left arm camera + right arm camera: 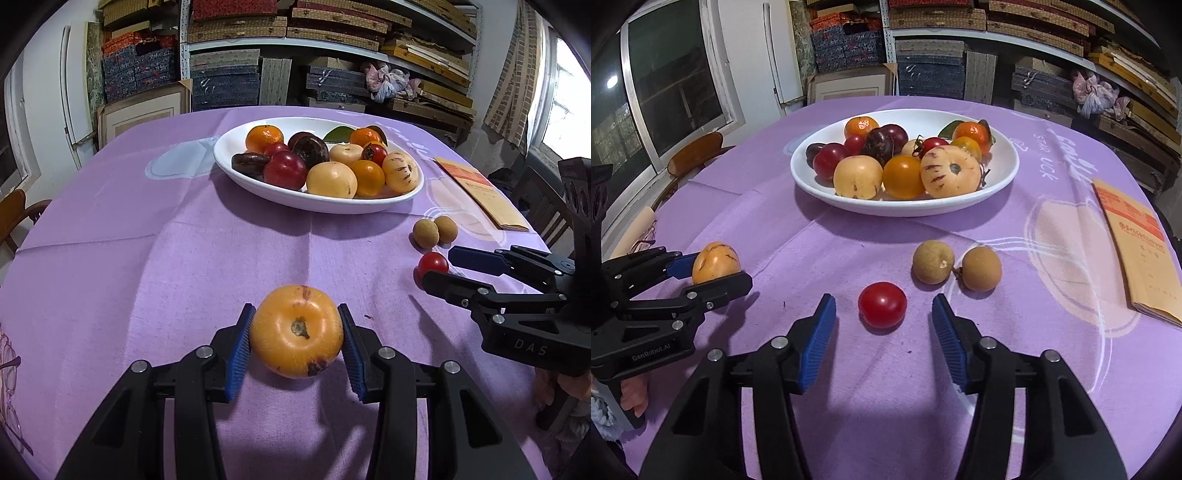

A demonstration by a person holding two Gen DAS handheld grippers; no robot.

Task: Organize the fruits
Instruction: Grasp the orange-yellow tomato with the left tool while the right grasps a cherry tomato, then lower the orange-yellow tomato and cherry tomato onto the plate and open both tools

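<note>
A white oval plate (258, 181) (1004, 173) full of mixed fruit sits at the middle back of the purple cloth. My left gripper (296, 325) is shut on a yellow-orange fruit (296, 330) just above the cloth; it also shows in the right wrist view (716, 261). My right gripper (884, 306) is open around a small red tomato (882, 304) (433, 263) lying on the cloth, pads apart from it. Two brown round fruits (933, 262) (981, 268) lie just beyond the tomato, also seen in the left wrist view (425, 231).
A tan booklet (480, 192) (1137, 251) lies at the right edge of the table. Wooden chairs (696, 151) stand at the left. Shelves of stacked boxes (258, 55) fill the wall behind the table.
</note>
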